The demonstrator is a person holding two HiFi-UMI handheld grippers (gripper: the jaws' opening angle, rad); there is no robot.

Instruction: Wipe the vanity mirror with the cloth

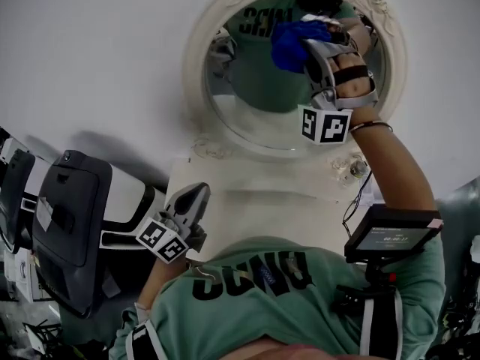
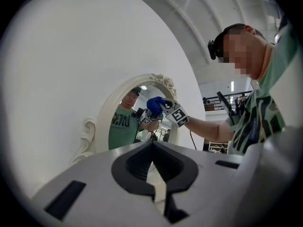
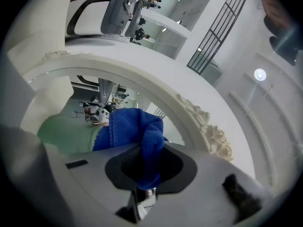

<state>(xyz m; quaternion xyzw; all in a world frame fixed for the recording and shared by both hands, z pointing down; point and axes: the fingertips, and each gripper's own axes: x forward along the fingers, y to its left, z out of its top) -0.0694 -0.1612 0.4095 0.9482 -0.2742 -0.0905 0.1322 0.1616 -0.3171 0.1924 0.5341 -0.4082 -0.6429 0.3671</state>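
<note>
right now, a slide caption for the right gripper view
Right gripper shut on the blue cloth, at the white-framed vanity mirror.

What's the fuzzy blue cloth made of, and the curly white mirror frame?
The fuzzy blue cloth looks like microfibre or terry: nappy, matte, with a stitched edge. The curly white mirror frame looks like painted wood, plaster or resin: its moulded flowers are matte cream, and the look can't settle which.
</note>
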